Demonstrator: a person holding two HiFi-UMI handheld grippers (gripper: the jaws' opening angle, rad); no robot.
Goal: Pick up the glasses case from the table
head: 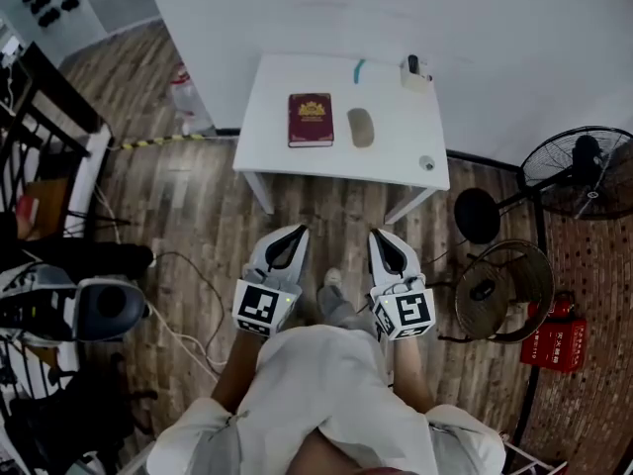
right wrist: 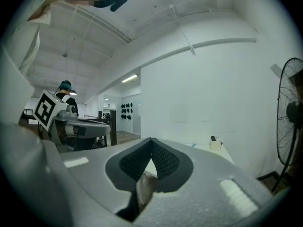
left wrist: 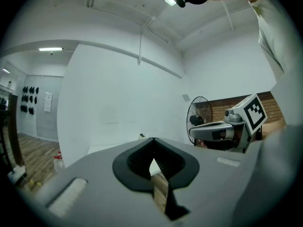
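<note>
The glasses case [head: 361,127], an olive-grey oval, lies on the small white table [head: 277,146] to the right of a dark red book [head: 311,119]. Both grippers hover over the wooden floor short of the table's near edge. My left gripper [head: 299,231] points at the table with its jaws together and nothing between them. My right gripper [head: 375,234] stands beside it, also shut and empty. In the left gripper view my left gripper [left wrist: 152,139] has its tips meeting, and the right gripper [right wrist: 151,139] looks the same in its own view. The case is hidden behind the jaws in both gripper views.
A small cup with a dark thing [head: 414,72], a teal pen [head: 359,70] and a small round item [head: 426,163] also lie on the table. A standing fan [head: 584,171] and a second fan [head: 495,287] stand at the right. Cables [head: 188,305] run across the floor at the left.
</note>
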